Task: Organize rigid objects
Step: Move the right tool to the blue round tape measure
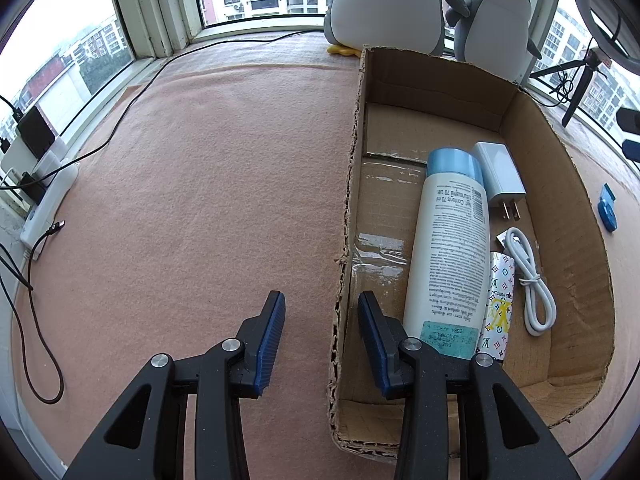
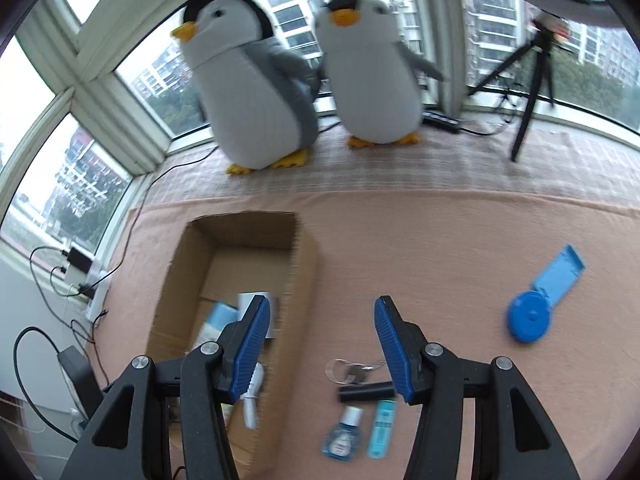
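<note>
Pink felt mat [image 1: 200, 184] by bay windows [image 2: 92, 184]; cardboard box [image 1: 560, 208] on it.

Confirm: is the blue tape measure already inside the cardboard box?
No. The blue tape measure lies on the pink cloth, well right of the cardboard box.

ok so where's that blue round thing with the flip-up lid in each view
Left wrist: the blue round plastic case with a hinged lid lies at the far right edge, on the pink cloth outside the brown cardboard box.
Right wrist: the same case lies at right of centre, lid open, well right of the box.
Shared landmark: the two plush penguins by the window.
</note>
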The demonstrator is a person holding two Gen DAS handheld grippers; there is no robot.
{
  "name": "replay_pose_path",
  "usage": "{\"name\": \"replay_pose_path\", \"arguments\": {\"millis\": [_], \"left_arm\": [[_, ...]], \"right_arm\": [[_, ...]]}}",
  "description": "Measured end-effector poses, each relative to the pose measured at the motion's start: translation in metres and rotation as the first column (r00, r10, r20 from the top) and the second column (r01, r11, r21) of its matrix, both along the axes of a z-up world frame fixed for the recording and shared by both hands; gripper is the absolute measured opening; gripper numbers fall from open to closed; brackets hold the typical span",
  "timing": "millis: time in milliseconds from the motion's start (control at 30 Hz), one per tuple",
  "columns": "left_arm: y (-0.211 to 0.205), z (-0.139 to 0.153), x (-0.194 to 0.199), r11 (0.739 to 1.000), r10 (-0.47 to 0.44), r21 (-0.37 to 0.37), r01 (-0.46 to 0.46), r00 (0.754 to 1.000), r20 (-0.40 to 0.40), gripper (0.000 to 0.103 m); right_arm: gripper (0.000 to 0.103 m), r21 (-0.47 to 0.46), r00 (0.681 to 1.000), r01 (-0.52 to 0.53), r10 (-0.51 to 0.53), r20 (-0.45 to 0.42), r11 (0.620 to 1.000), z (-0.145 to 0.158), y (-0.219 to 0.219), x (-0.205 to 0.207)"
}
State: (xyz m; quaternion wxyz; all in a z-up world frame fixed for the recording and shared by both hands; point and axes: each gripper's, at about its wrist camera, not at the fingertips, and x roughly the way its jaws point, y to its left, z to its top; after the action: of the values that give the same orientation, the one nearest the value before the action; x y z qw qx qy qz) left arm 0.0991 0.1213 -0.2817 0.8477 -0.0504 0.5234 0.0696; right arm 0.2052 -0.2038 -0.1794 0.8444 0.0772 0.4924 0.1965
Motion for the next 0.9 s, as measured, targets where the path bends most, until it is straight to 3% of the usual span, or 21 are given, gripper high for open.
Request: {"name": "replay_pose_path", "arguments": {"millis": [367,533,700,900], "left_arm": [[0.0,0.0,0.0,1.0,0.0,0.0,0.0,1.0,0.0,0.041],[-0.001,0.001,0.0,1.0,0.003,-0.002,-0.003,1.0,0.001,0.041],[-0.002,0.001,0.001,1.0,0.002,-0.001,-0.002,1.0,0.0,0.041],[-0.001,0.002,0.001,1.0,0.0,0.001,0.0,1.0,-0.001,0.041]], "right_arm": [[0.05,-0.051,0.992,0.123,-0.124,-0.02,0.991,-0.013,-0.071,0.013],[0.05,-0.091,0.983,0.167,-0.173,-0.055,0.982,-0.026,-0.1,0.021],[0.05,-0.076,0.965,0.223,-0.231,-0.126,0.972,-0.045,-0.13,0.031],[0.05,-0.124,0.947,0.247,-0.267,-0.18,0.961,-0.068,-0.143,0.04]]}}
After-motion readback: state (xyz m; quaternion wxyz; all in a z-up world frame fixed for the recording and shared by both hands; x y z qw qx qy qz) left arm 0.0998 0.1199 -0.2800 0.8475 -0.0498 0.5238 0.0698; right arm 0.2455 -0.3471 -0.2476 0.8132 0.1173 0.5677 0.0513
